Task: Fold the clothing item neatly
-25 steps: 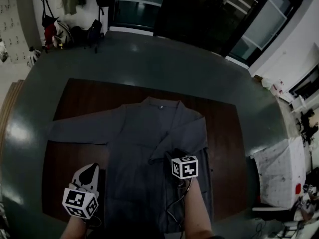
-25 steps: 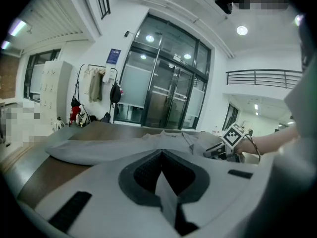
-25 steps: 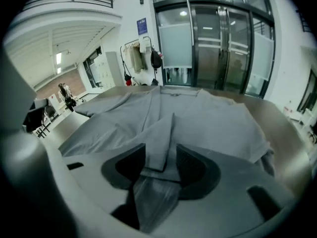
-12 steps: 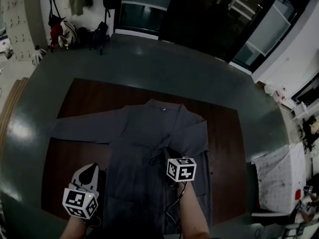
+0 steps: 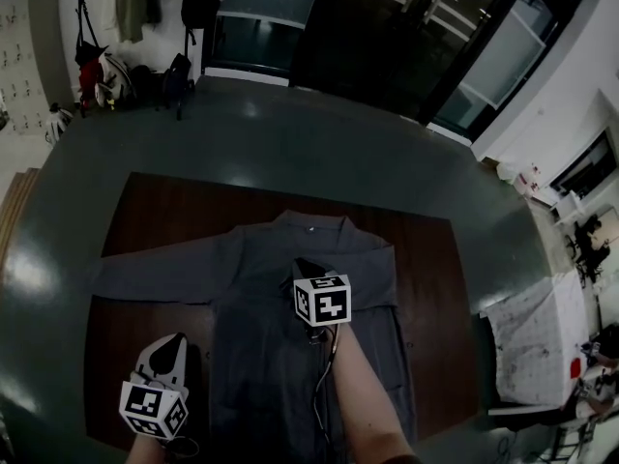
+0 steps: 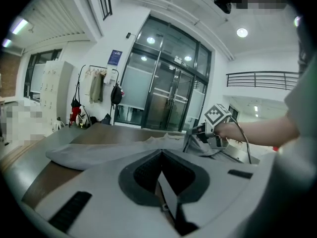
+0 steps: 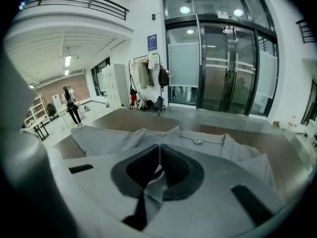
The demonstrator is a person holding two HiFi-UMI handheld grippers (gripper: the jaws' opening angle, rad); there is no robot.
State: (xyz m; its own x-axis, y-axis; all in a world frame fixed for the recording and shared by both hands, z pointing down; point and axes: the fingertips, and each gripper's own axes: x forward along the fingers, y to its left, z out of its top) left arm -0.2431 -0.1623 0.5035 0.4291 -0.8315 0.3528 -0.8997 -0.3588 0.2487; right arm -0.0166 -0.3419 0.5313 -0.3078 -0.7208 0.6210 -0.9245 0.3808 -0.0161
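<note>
The left gripper [image 5: 177, 342] and right gripper [image 5: 303, 263] both show in the head view over a dark brown table [image 5: 155, 211]. A grey collared shirt [image 5: 261, 356] lies flat on the table, collar at the far side. One long sleeve [image 5: 155, 276] stretches out to the left, and the other side is already folded inward. The left gripper sits low at the shirt's near left edge. The right gripper is over the chest area, below the collar, on an outstretched forearm.

In the left gripper view, the left gripper [image 6: 159, 153] has its jaws pressed together. A pale strip shows behind the tips, but whether it is cloth cannot be told. The shirt [image 6: 99, 150] spreads ahead on the table [image 6: 42, 185]. The right gripper [image 6: 190, 142], with its marker cube [image 6: 218, 115], holds a peak of grey fabric raised off the rest.

In the right gripper view, the right gripper [image 7: 159, 148] has just been closing its jaws, and they now meet on a fold of the shirt [image 7: 213, 145], which hangs pinched between the pads. Past the jaws lie the collar and its button [image 7: 198, 142]. Beyond them are the table [image 7: 143, 123] and glass doors [image 7: 218, 68].
</note>
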